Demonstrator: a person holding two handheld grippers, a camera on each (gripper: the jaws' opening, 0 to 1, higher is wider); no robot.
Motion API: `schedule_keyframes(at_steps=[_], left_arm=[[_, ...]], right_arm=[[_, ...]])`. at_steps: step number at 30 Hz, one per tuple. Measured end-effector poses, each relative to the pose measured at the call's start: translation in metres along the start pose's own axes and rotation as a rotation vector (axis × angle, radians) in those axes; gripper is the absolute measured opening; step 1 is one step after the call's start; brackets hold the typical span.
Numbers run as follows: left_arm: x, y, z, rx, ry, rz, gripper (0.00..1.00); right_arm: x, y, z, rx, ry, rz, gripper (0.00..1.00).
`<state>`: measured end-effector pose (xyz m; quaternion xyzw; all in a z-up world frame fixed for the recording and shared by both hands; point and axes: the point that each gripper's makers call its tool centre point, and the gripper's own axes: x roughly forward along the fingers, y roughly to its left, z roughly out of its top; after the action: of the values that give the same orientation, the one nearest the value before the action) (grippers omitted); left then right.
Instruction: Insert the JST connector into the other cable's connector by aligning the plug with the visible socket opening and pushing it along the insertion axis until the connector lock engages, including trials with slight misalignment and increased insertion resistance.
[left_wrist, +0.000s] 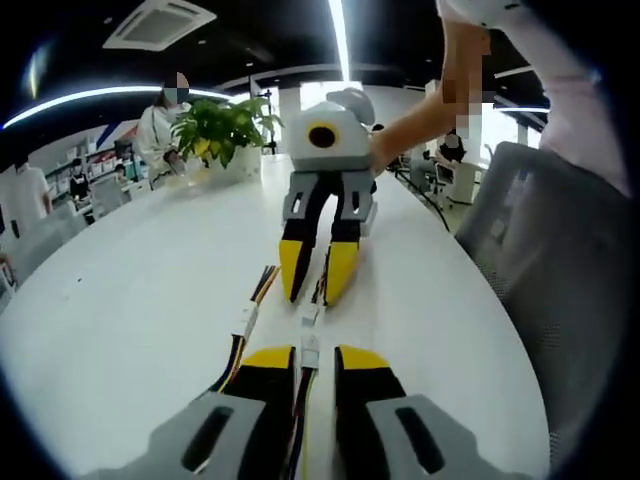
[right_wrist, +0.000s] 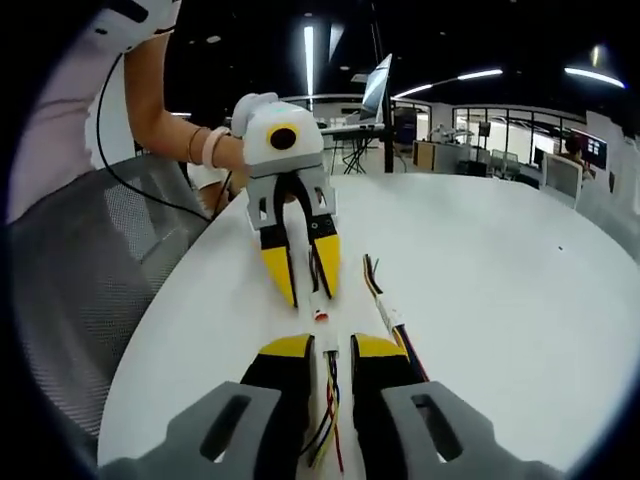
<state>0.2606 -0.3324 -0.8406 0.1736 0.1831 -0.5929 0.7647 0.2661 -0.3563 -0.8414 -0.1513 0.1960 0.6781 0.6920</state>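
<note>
In the left gripper view my left gripper (left_wrist: 316, 362) is shut on a bundle of coloured wires whose white JST connector (left_wrist: 310, 346) sticks out just past the yellow tips. Facing it, the right gripper (left_wrist: 316, 285) holds the other cable, with its white connector (left_wrist: 312, 314) pointing back at mine. The two connectors sit nearly in line, a small gap apart, low over the white table (left_wrist: 130, 300). In the right gripper view my right gripper (right_wrist: 331, 350) is shut on its wires (right_wrist: 330, 415), and the left gripper (right_wrist: 306, 288) opposite holds its connector (right_wrist: 320, 315).
A spare cable (left_wrist: 250, 315) (right_wrist: 385, 305) lies on the table beside the grippers. A potted plant (left_wrist: 225, 130) stands at the far end. A grey mesh chair (left_wrist: 560, 260) (right_wrist: 90, 280) is at the table's edge. A laptop (right_wrist: 378, 85) stands further back.
</note>
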Motion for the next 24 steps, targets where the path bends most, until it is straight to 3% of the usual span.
schedule_keyframes(at_steps=[14, 24], left_arm=[[-0.0023, 0.002, -0.003, 0.006, -0.036, -0.004, 0.01], [0.0006, 0.0027, -0.0012, 0.002, -0.058, -0.008, 0.03]], right_arm=[[0.0008, 0.001, -0.0069, 0.005, 0.011, 0.002, 0.1], [0.001, 0.0009, -0.0059, 0.019, 0.003, 0.004, 0.08]])
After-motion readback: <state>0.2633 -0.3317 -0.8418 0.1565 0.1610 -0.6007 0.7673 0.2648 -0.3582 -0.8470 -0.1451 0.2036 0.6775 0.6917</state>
